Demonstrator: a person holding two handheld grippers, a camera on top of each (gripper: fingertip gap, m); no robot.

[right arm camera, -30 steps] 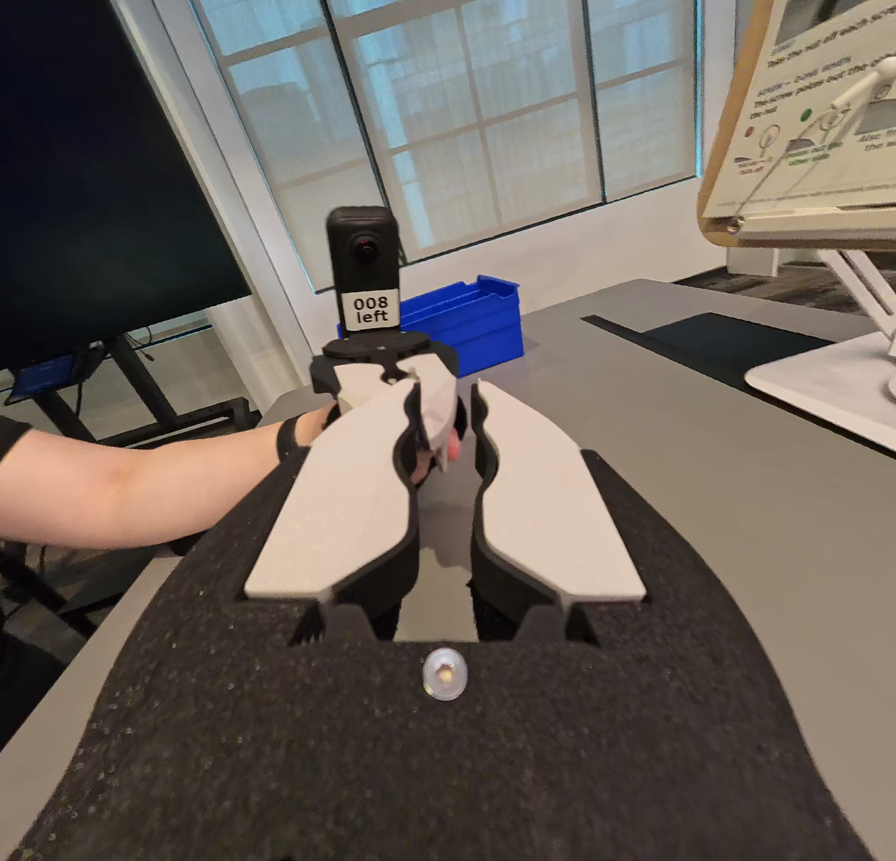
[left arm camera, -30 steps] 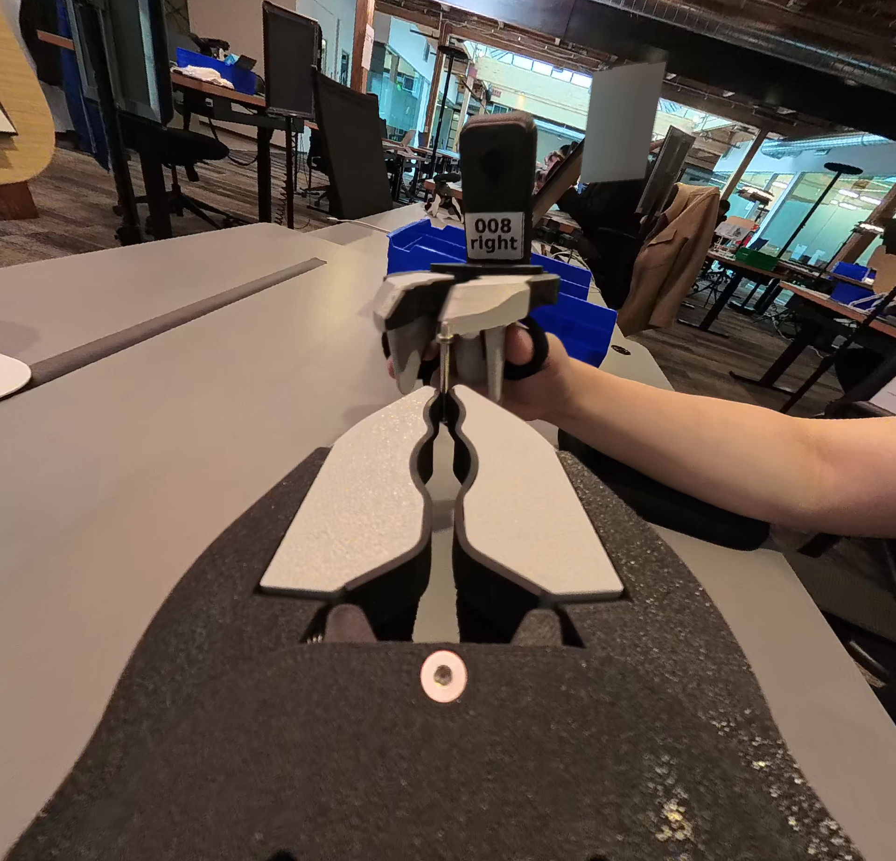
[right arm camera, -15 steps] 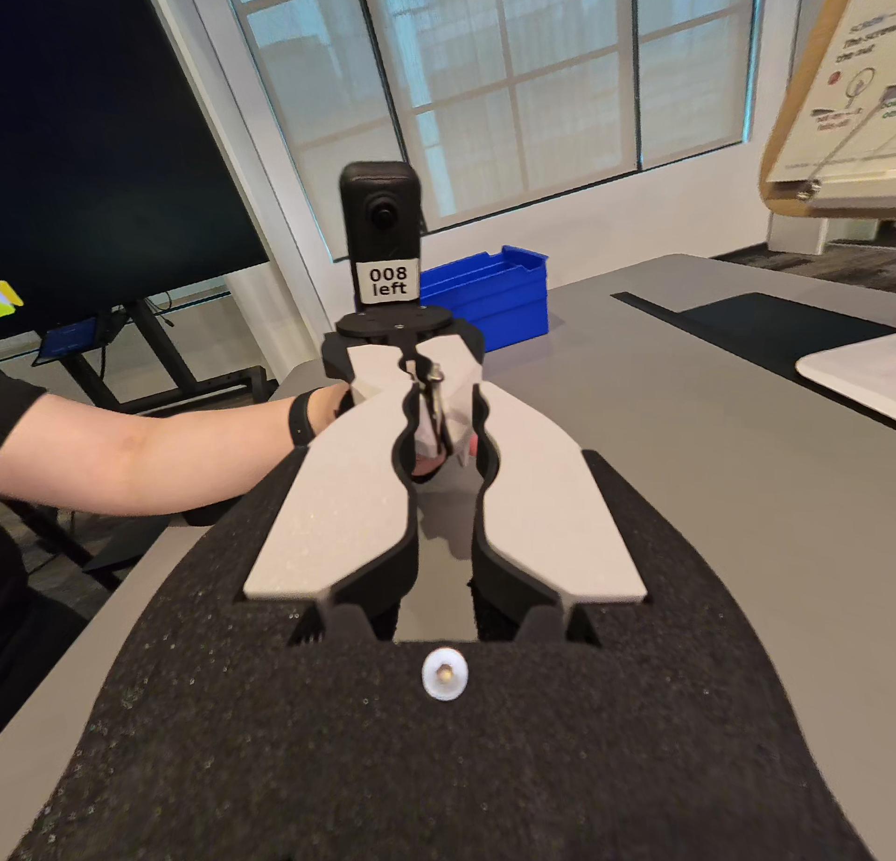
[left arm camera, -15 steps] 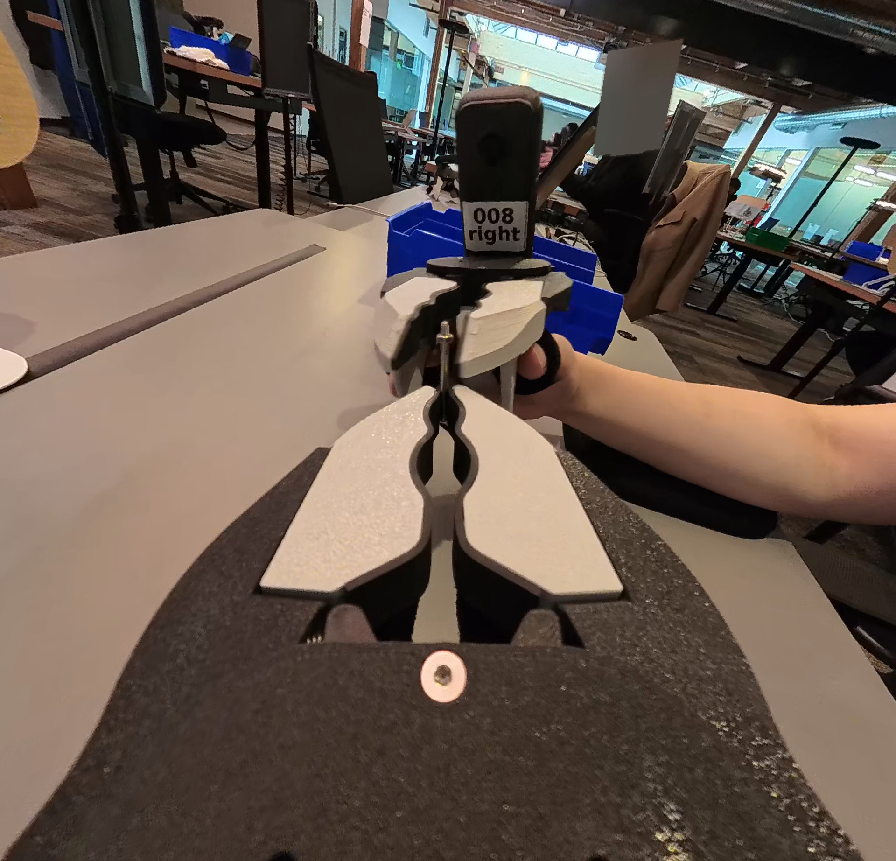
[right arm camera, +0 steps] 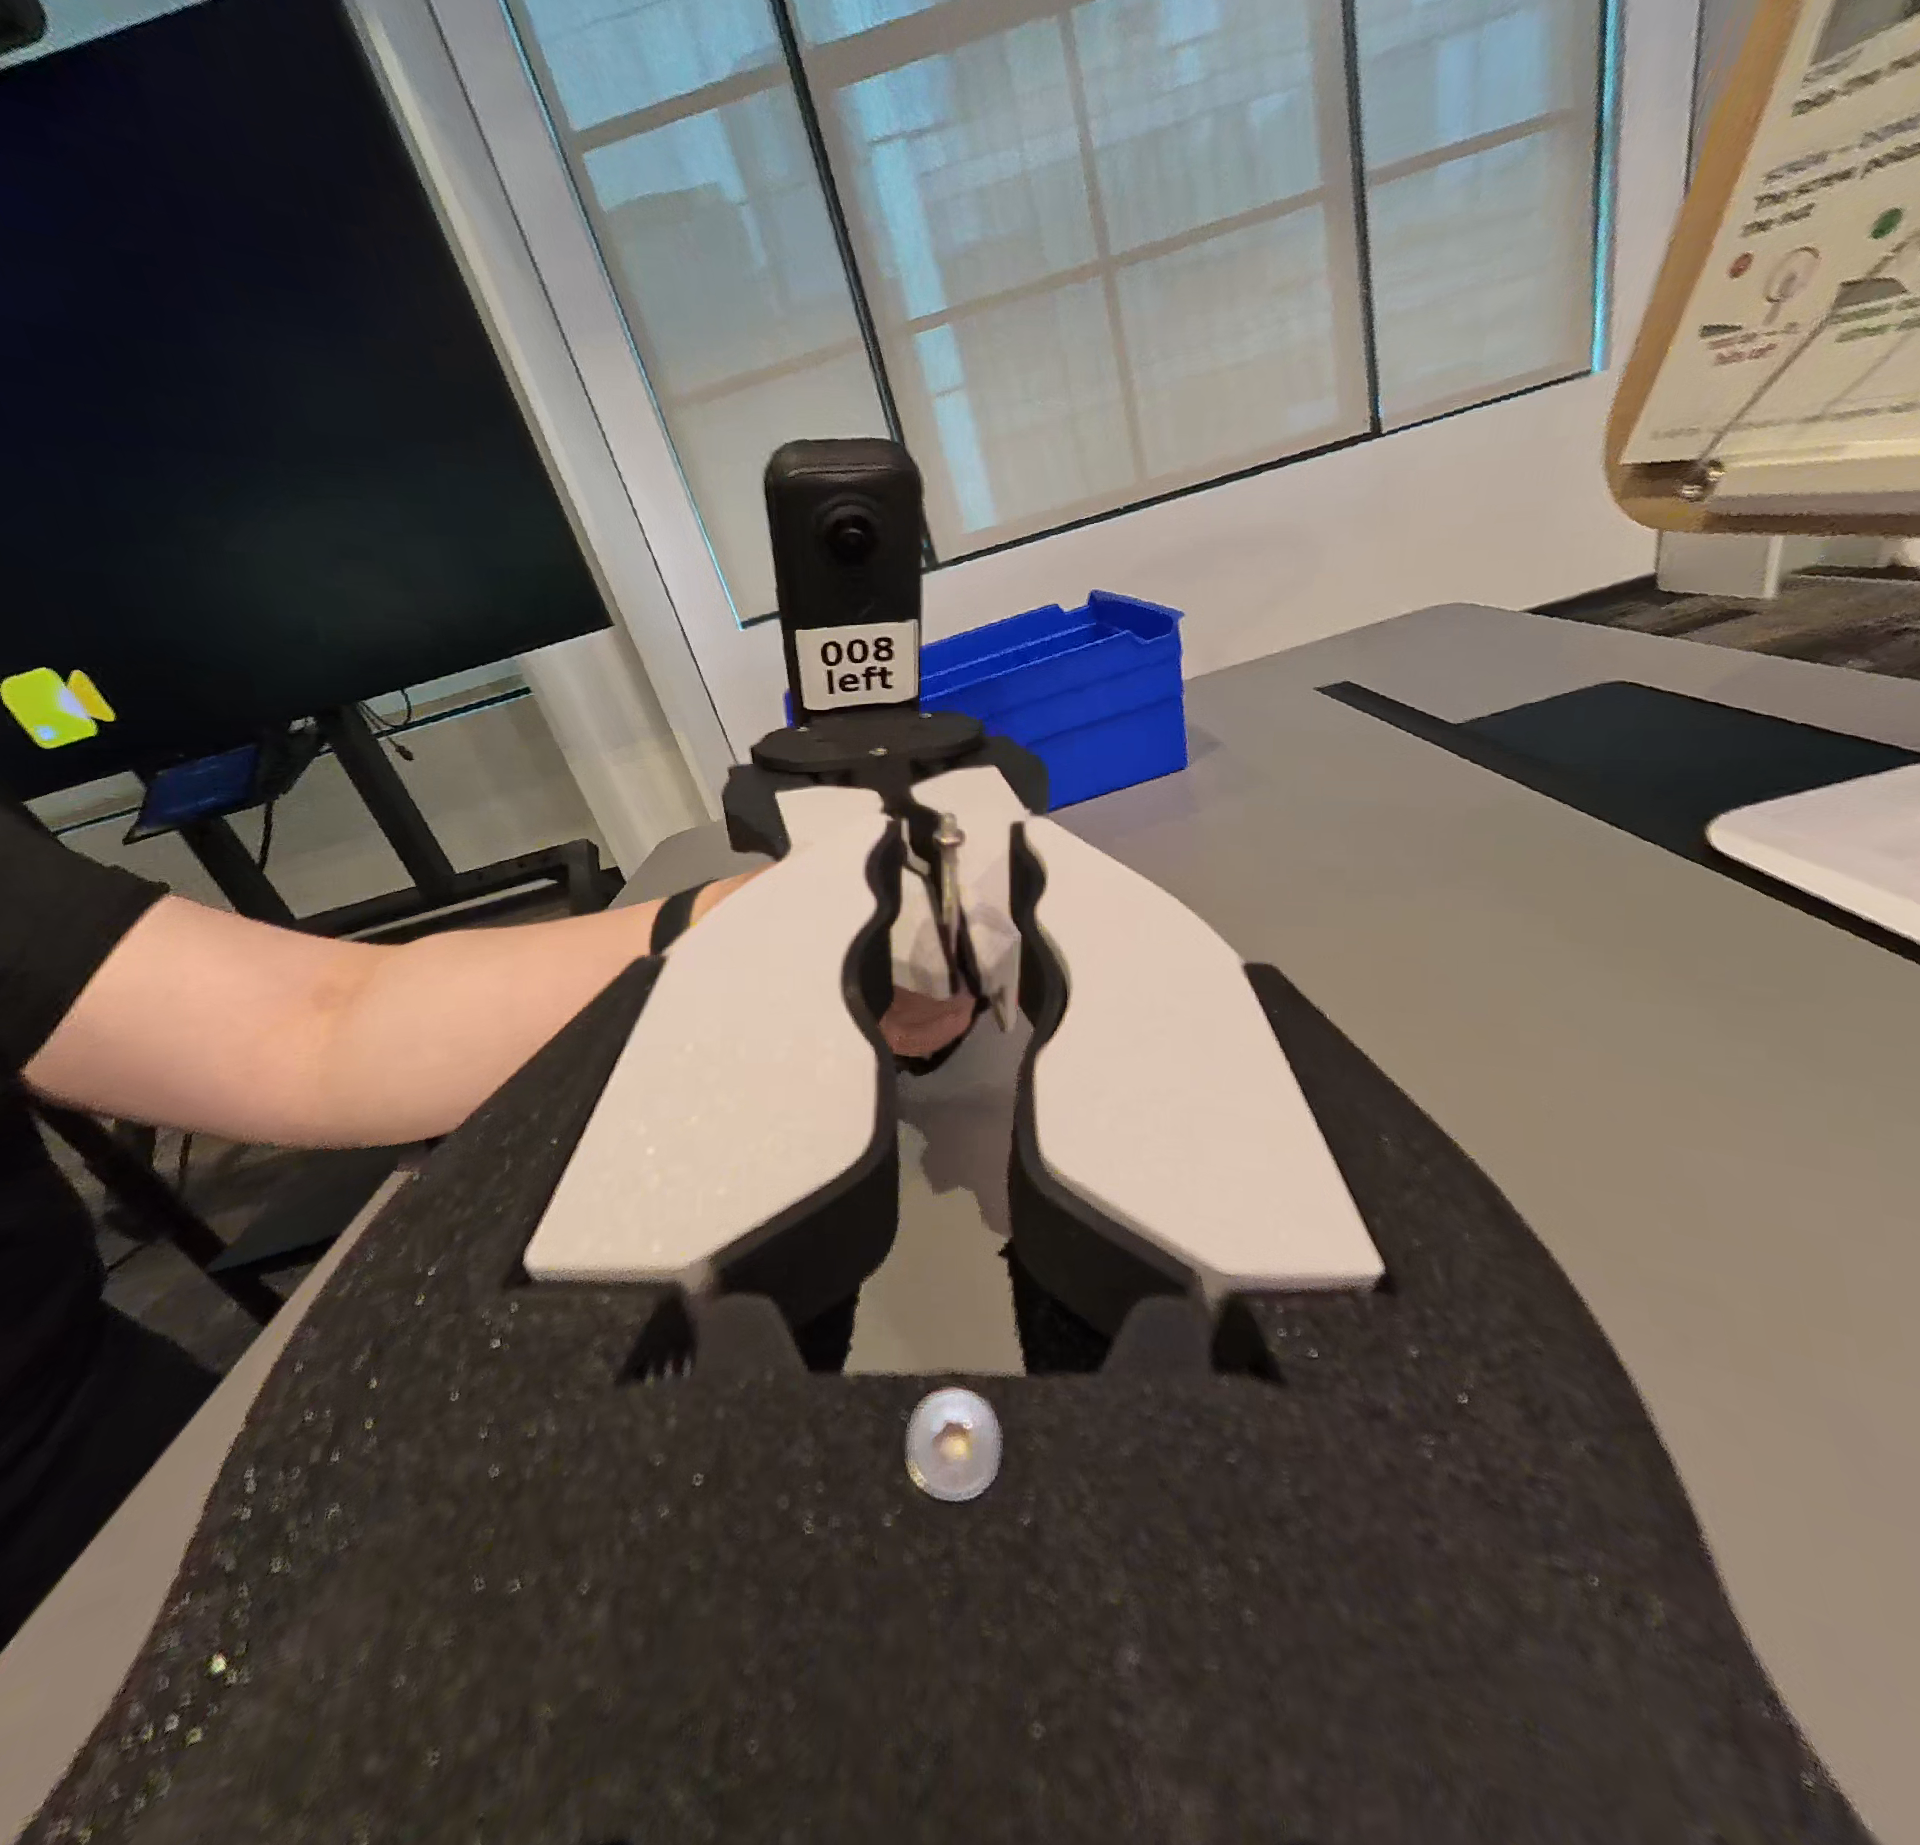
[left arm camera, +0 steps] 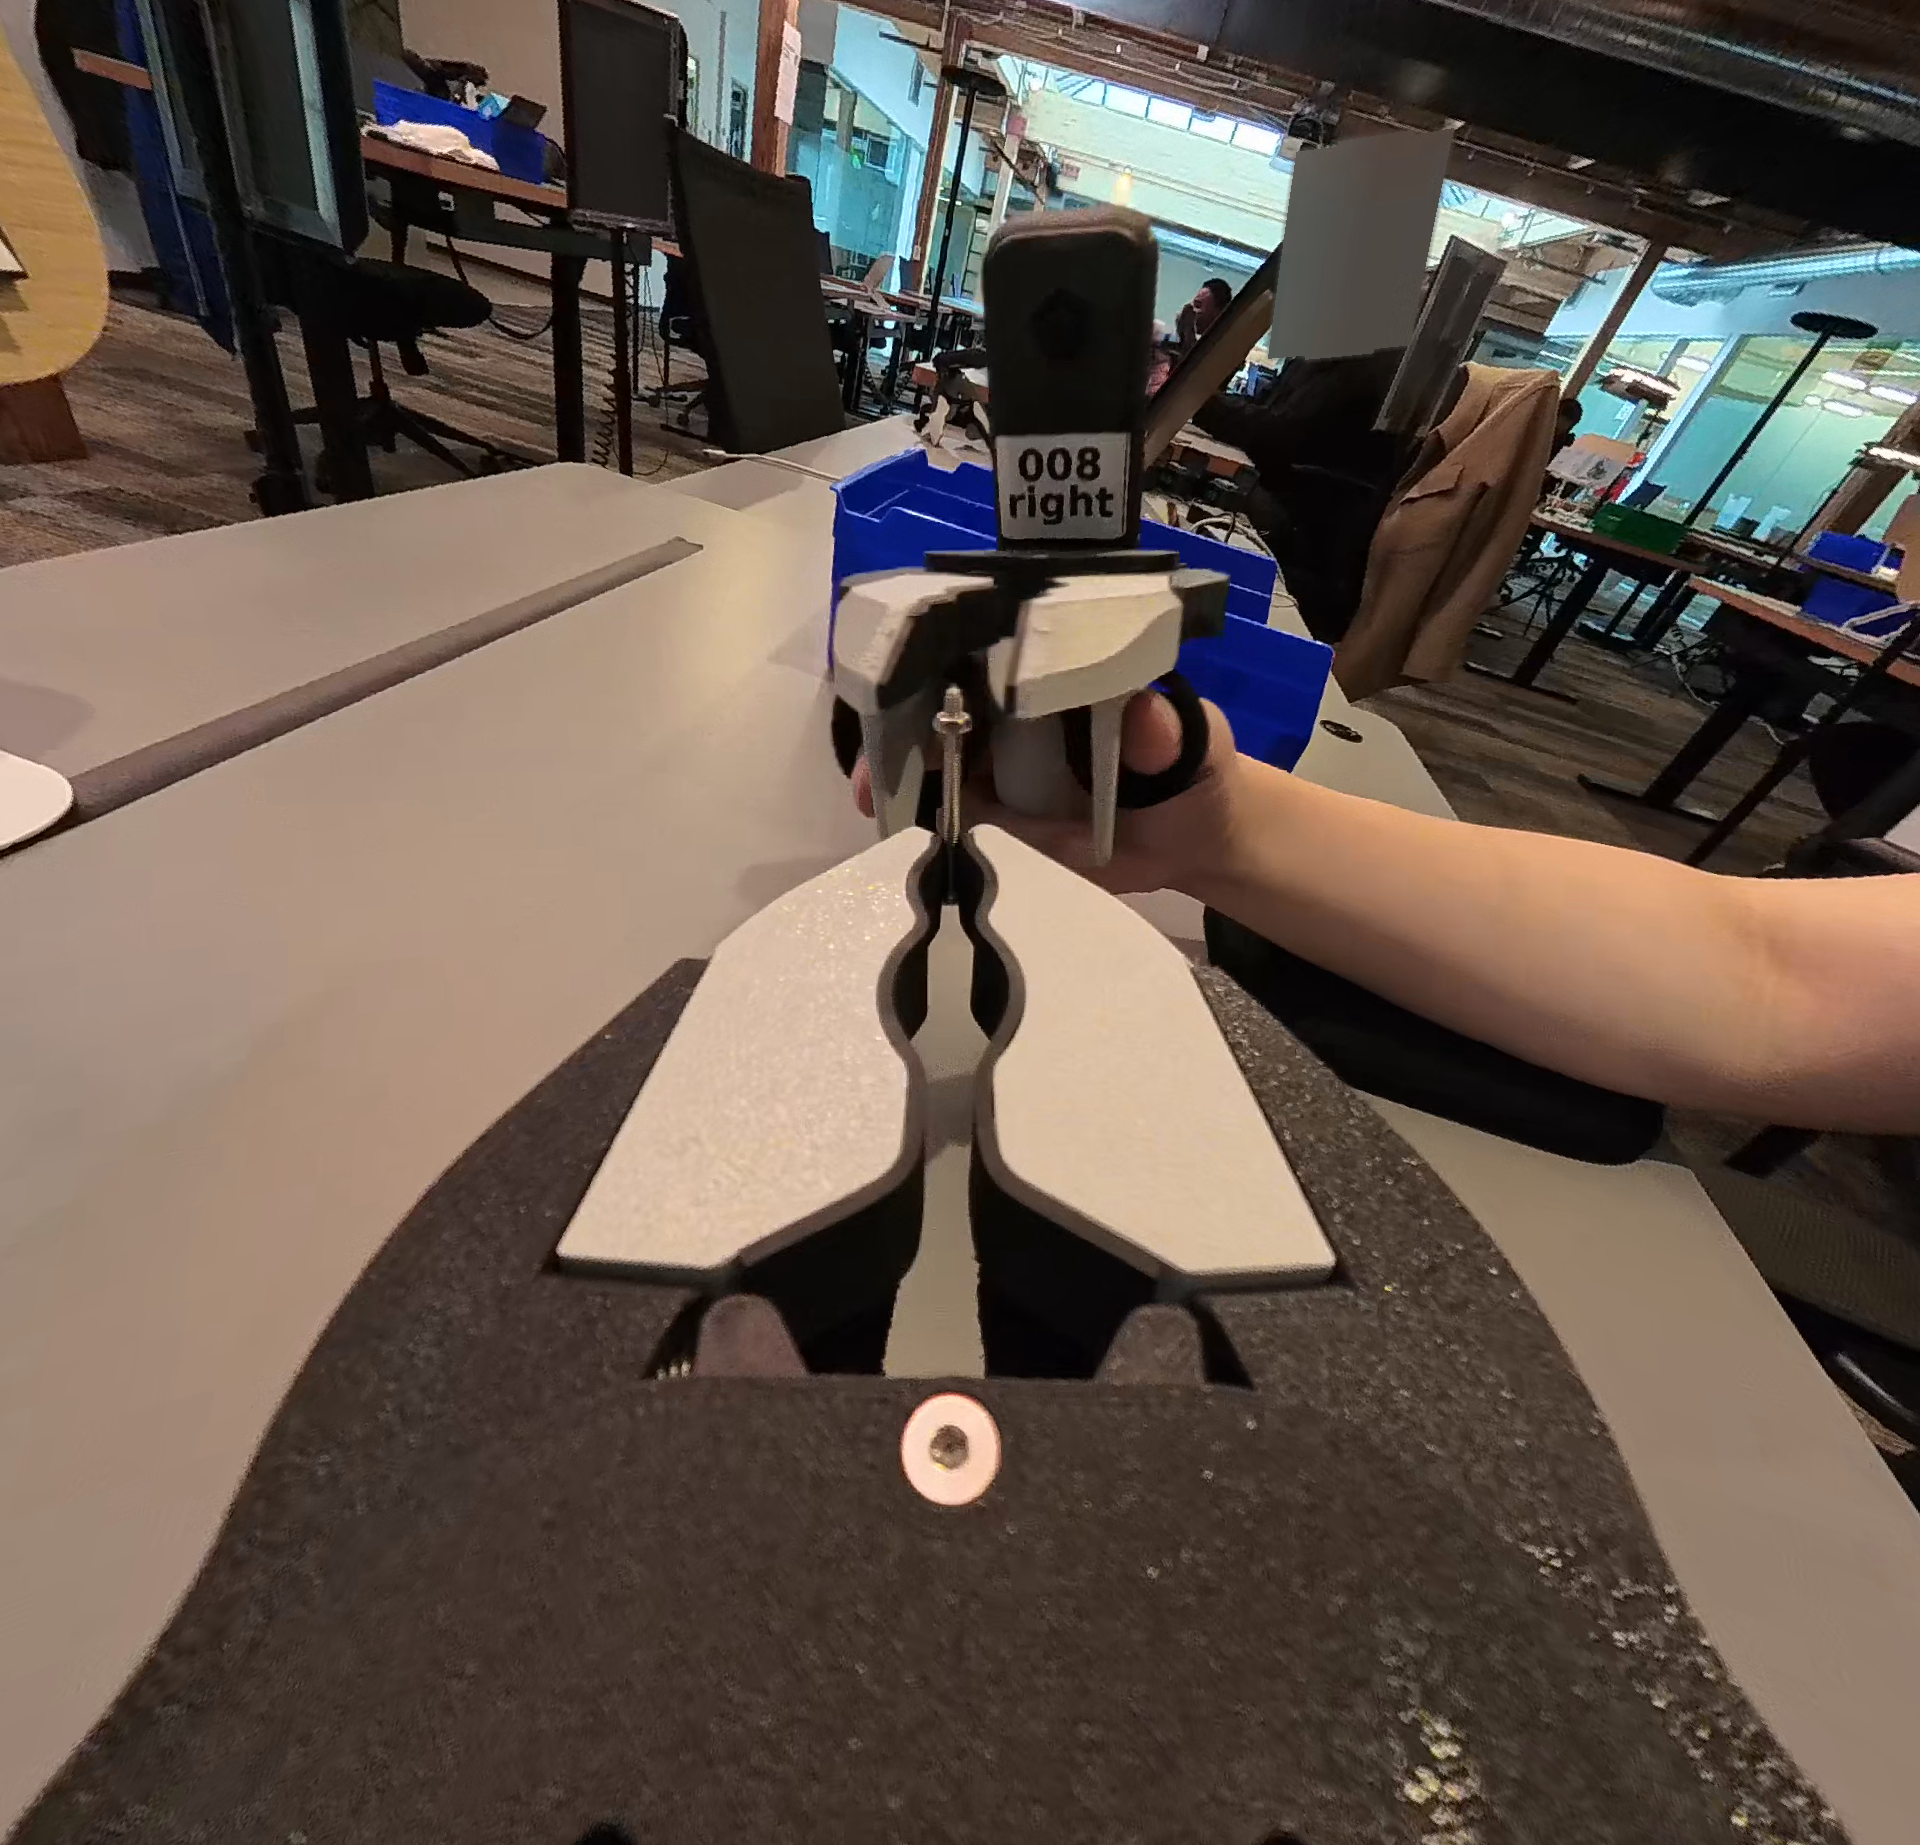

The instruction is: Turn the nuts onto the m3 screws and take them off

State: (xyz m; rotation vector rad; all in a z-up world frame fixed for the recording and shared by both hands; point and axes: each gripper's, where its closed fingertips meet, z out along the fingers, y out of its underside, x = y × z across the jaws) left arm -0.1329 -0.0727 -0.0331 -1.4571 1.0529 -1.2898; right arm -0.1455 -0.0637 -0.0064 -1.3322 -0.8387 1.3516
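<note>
My left gripper (left arm camera: 948, 845) is shut on a thin m3 screw (left arm camera: 949, 782) and holds it upright above the grey table (left arm camera: 364, 860). A small nut (left arm camera: 951, 723) sits near the screw's top end. My right gripper (right arm camera: 948, 860) is open and faces the left one, its fingertips on either side of the screw's top (right arm camera: 948, 845) without closing on it. In the left wrist view the right gripper (left arm camera: 966, 673) hangs just over the nut. In the right wrist view the left gripper (right arm camera: 935, 964) shows between my right fingers.
Blue bins (left arm camera: 1247, 673) stand behind the grippers, also in the right wrist view (right arm camera: 1049, 694). An instruction board on a white stand (right arm camera: 1787, 237) and a black mat (right arm camera: 1662, 746) are at the right. A dark monitor (right arm camera: 260, 393) stands beyond the table edge. My two grippers' fingertips are within a few centimetres of each other.
The right gripper has swung to line up with the left one, so the screw now sits centred between its open fingers. The left gripper stays shut on the screw.
</note>
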